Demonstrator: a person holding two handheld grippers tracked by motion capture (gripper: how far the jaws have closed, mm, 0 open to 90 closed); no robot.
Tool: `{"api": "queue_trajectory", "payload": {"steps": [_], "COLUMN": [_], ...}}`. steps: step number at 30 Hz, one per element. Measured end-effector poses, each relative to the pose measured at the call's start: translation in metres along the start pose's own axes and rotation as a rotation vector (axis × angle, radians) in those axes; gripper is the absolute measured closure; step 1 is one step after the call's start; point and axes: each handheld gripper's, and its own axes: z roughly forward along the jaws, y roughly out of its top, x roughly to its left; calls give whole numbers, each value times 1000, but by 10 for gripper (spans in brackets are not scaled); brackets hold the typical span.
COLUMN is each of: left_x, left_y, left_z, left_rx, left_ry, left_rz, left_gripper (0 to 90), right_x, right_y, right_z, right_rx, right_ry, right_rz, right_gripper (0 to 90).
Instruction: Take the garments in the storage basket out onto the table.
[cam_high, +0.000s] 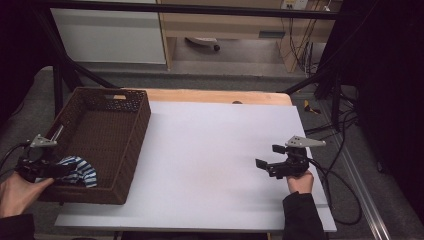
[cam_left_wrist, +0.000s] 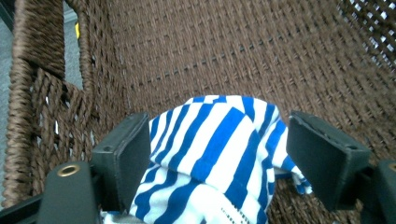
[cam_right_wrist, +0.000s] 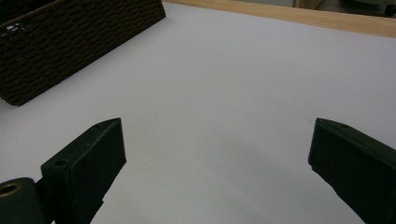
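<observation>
Striped cloth (cam_left_wrist: 215, 154) between spread left hand-held gripper (cam_left_wrist: 217, 149) jaws, inside basket (cam_left_wrist: 224, 46).

Basket on the left of the counter, tongs at either side.

The basket (cam_high: 105, 142) stands on the left part of the counter (cam_high: 210, 150), its long side running from the near edge toward the far edge. The cloth (cam_high: 77, 170) lies inside the basket, in its near left corner. The left tongs (cam_high: 47, 170) sit at that corner, with the cloth between the jaws. The right tongs (cam_high: 270, 162) are on the right side of the counter, well apart from the basket, over bare surface. Behind the counter stands a cabinet (cam_high: 225, 25); cables (cam_high: 345, 165) lie on the floor to the right.
</observation>
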Motion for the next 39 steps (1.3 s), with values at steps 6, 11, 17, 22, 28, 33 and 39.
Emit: {"api": "queue_trajectory", "payload": {"steps": [6, 11, 17, 22, 28, 33, 39], "left_x": [1, 2, 0, 1, 0, 0, 1], "left_y": [-1, -1, -1, -1, 0, 1, 0], "left_z": [3, 3, 5, 6, 7, 7, 6], "left_rx": [38, 47, 80, 96, 118, 126, 123], "left_ry": [2, -6, -7, -18, -18, -22, -27], "left_rz": [-9, -7, -1, -9, -5, -9, -13], "left_gripper": [281, 309, 386, 441, 547, 647, 715], "right_x": [0, 0, 0, 0, 0, 0, 0], "right_y": [0, 0, 0, 0, 0, 0, 0], "right_z": [0, 1, 0, 1, 0, 0, 0], "right_rx": [1, 0, 1, 0, 0, -1, -2], "right_ry": [0, 1, 1, 1, 4, 4, 3], "right_rz": [0, -2, -1, -2, 0, 1, -1], "right_gripper": [44, 44, 44, 44, 44, 44, 44]}}
